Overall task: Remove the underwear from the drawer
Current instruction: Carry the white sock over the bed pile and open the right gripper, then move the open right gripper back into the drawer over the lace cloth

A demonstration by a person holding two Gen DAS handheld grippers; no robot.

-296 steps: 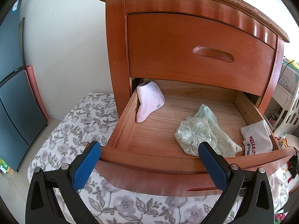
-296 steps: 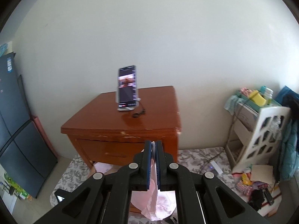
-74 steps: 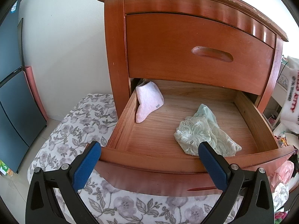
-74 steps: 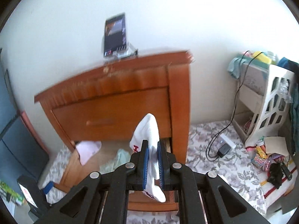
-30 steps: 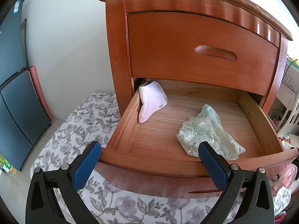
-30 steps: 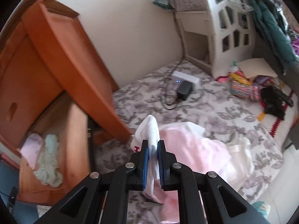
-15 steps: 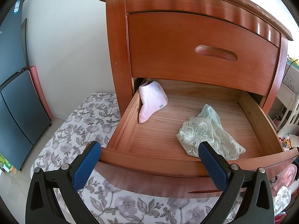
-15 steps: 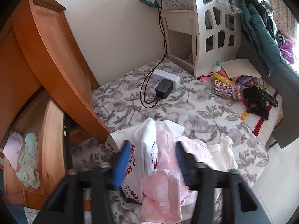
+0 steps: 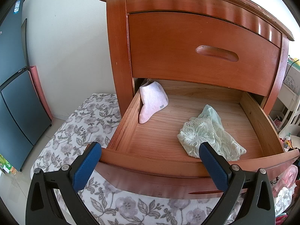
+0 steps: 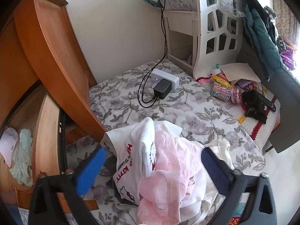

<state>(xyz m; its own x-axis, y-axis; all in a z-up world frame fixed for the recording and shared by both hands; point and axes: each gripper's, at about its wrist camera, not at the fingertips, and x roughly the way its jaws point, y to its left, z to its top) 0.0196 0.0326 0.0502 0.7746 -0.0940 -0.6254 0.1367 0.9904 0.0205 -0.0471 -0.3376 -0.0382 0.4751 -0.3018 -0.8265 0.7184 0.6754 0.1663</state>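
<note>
Left gripper (image 9: 150, 161): we held it in front of the open drawer (image 9: 191, 166), its blue fingers (image 9: 87, 166) spread wide apart and empty, one at each end of the drawer's front board.
Right gripper (image 10: 151, 168): we held it over the pile (image 10: 168, 172) on the bed, fingers (image 10: 90, 168) wide apart with the pile between them; they clamped nothing that we could see.
Drawer: it stood pulled out of the nightstand (image 9: 187, 37), under a shut upper drawer with a carved handle (image 9: 217, 53).
Lace underwear (image 9: 208, 136): the pale green piece lay crumpled on the drawer floor toward the right front corner, just behind the left gripper's right finger. In the right wrist view it showed at the far left (image 10: 22, 159).
Pink sock (image 9: 152, 100): it leaned against the drawer's left wall near the back, well apart from the lace underwear.
White underwear (image 10: 131, 161): the piece with red lettering lay out of the drawer, draped on the left of the pile and touching the pink garment (image 10: 174, 166) beside it.
Bed cover (image 10: 168, 105): we saw grey flowers on white under the pile and beside the nightstand.
Charger (image 10: 162, 88): a black plug sat in a white power strip (image 10: 168, 76) on the cover, beyond the pile, with black cables running up the wall.
White shelf (image 10: 206, 28): it stood against the wall to the right, with small clutter at its foot.
</note>
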